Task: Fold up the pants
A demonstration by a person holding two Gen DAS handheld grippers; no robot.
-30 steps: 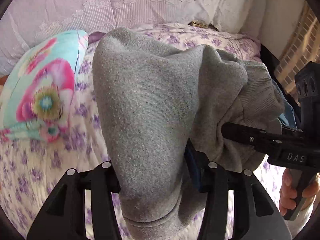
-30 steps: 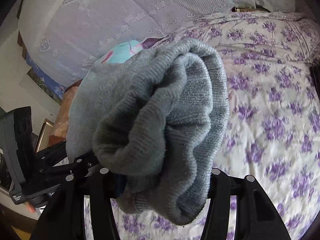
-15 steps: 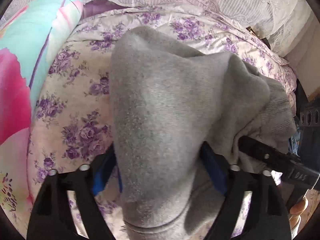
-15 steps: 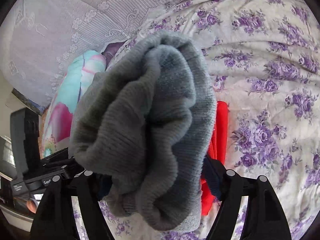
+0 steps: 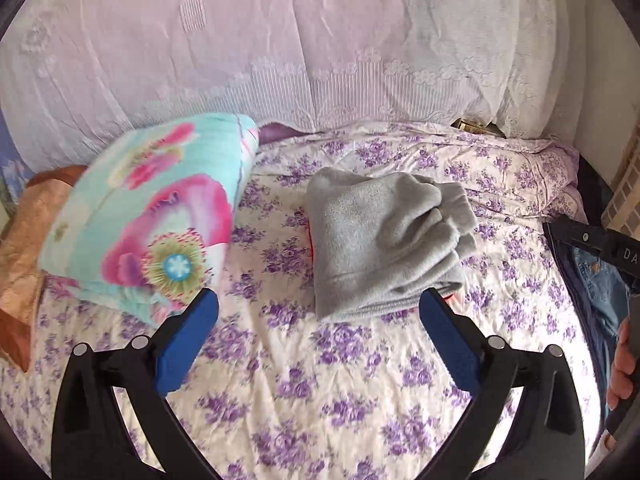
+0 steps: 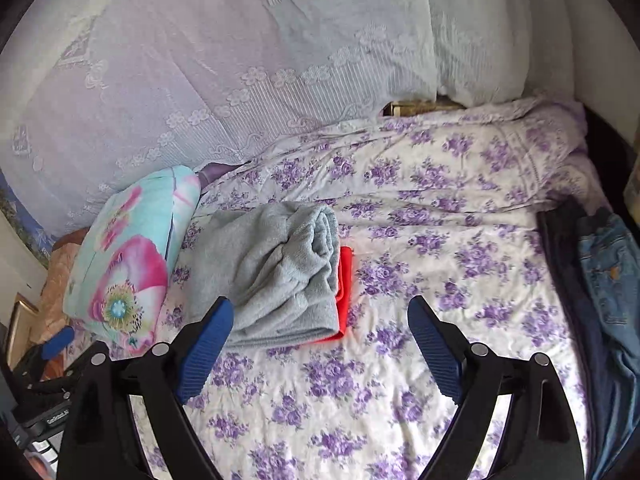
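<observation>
1. The left gripper [image 5: 318, 314] stood with its jaws spreading wide, blue pads [image 5: 185, 344] far apart and nothing between them; only the bedspread [image 5: 304, 392] showed in the gap.
2. The right gripper [image 6: 320, 322] was likewise opening, its blue-padded fingers [image 6: 434, 346] apart and clear of any cloth, pointing down at the bed.
3. At the right edge of the left wrist view, a person's hand [image 5: 620, 364] gripped the dark handle of the other tool.
4. The grey pants [image 5: 380, 244] lay folded in a thick bundle on the bedspread, just beyond both sets of fingertips and touched by neither gripper.
5. From the right wrist view the pants [image 6: 276, 272] rested on top of a flat red garment [image 6: 345, 288], whose edge stuck out along the bundle's right side.
6. A turquoise pillow with pink flowers [image 5: 148, 220] sat just left of the pants, leaning toward the wall side.
7. A white lace curtain [image 5: 280, 40] hung behind the bed.
8. Blue jeans [image 6: 612, 276] lay over a dark garment at the bed's right edge, well apart from the grey bundle.
</observation>
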